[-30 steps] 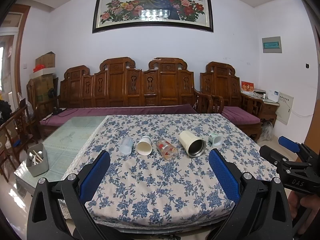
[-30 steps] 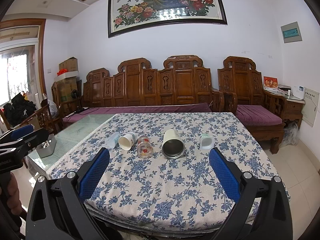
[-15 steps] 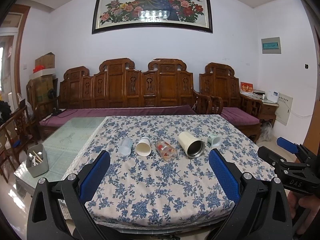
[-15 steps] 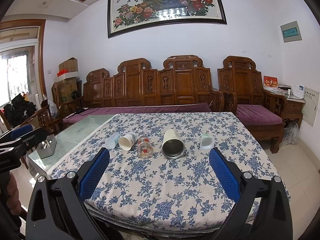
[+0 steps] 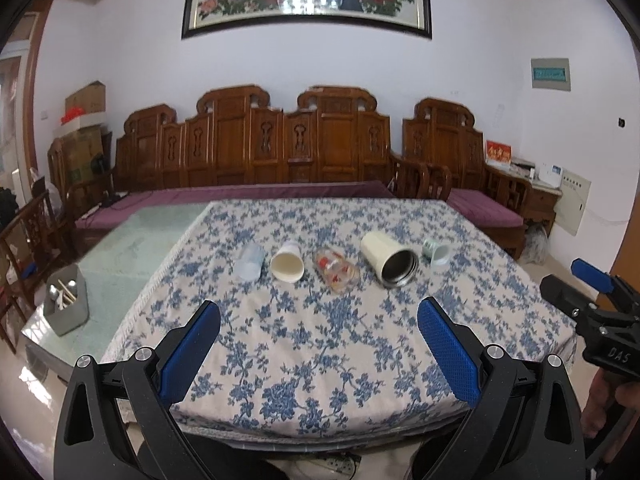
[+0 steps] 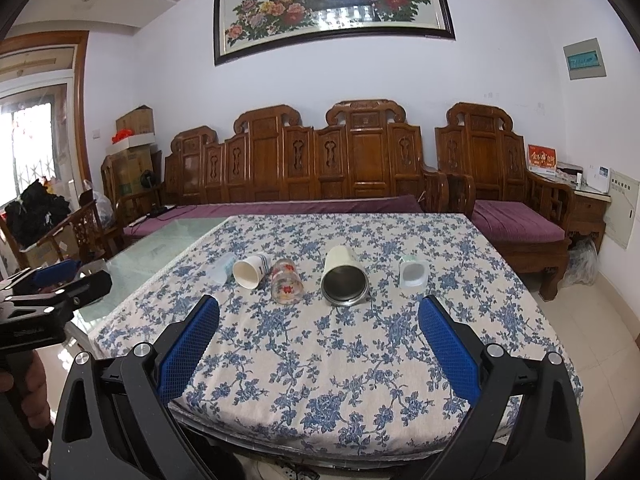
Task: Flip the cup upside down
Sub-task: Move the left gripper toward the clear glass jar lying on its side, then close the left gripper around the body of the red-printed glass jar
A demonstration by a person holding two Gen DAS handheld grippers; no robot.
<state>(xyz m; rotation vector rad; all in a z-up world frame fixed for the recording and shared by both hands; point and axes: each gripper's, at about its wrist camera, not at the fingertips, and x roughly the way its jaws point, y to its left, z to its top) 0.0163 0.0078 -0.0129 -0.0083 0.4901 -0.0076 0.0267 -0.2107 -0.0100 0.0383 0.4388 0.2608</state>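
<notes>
Several cups lie on their sides in a row on the floral tablecloth point(image 5: 320, 344): a clear plastic cup point(image 5: 250, 265), a white paper cup point(image 5: 287, 267), a glass with red flowers point(image 5: 336, 272), a cream steel tumbler point(image 5: 389, 259) and a small pale green cup point(image 5: 436, 252). The same row shows in the right wrist view: plastic cup point(image 6: 222, 268), paper cup point(image 6: 251, 271), glass point(image 6: 286, 286), tumbler point(image 6: 343, 276), green cup point(image 6: 413, 273). My left gripper point(image 5: 319, 344) and right gripper point(image 6: 319, 346) are both open and empty, above the table's near edge, short of the cups.
A grey holder with utensils point(image 5: 66, 300) stands on the bare glass part of the table point(image 5: 128, 248) at the left. A carved wooden bench with purple cushions point(image 5: 288, 160) runs behind the table. The other gripper shows at the right edge point(image 5: 592, 312) and left edge point(image 6: 44, 300).
The left wrist view has tilted down and moved slightly closer to the table. The right wrist view has barely shifted. Both grippers stay open and the cups have not moved.
</notes>
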